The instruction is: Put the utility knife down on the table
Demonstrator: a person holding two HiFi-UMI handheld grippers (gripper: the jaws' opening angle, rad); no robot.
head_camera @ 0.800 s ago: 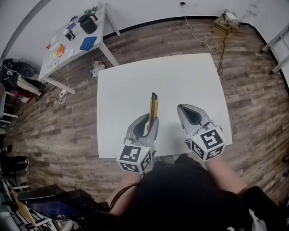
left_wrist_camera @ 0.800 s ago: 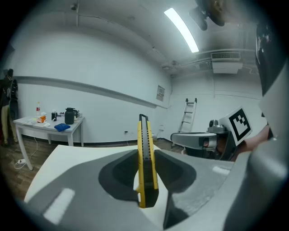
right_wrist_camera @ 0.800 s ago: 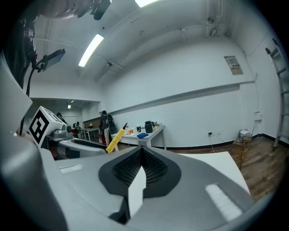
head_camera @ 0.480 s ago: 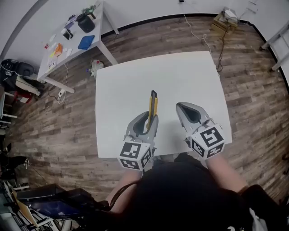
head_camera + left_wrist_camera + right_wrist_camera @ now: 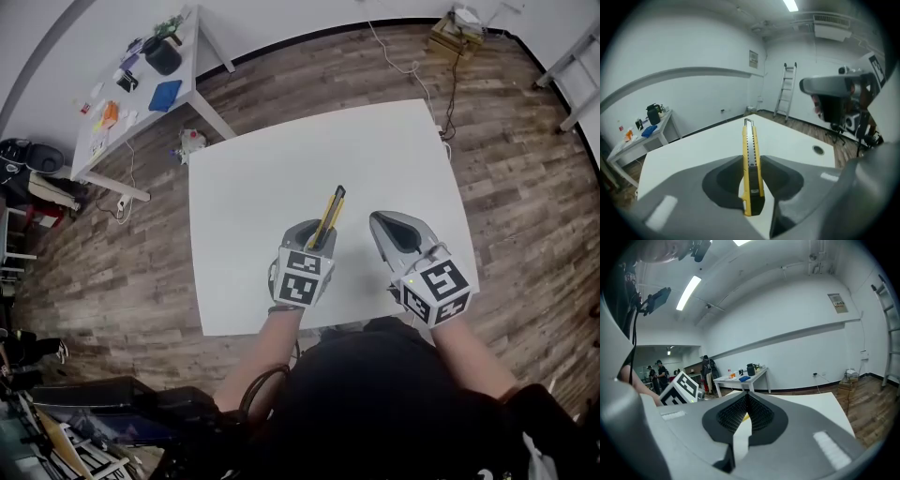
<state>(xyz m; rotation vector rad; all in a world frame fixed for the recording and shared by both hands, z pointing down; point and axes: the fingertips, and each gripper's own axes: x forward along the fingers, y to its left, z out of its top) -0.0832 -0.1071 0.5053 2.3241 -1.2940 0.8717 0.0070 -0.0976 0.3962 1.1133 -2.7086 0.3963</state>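
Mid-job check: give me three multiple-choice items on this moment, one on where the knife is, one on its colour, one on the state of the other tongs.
1. Where is the utility knife?
A. lying loose, let go
B. clamped in the left tongs
C. clamped in the right tongs

2. What colour is the knife's body?
A. yellow
B. red
C. green

3. How do the right tongs stand?
A. wide open
B. shut on the knife
C. shut, holding nothing

Key: 1 B, since the left gripper view shows the knife pinched between its jaws. 2 A, since yellow sides frame the dark slider. 3 C, since the right gripper view shows the jaw tips meeting with nothing between them.
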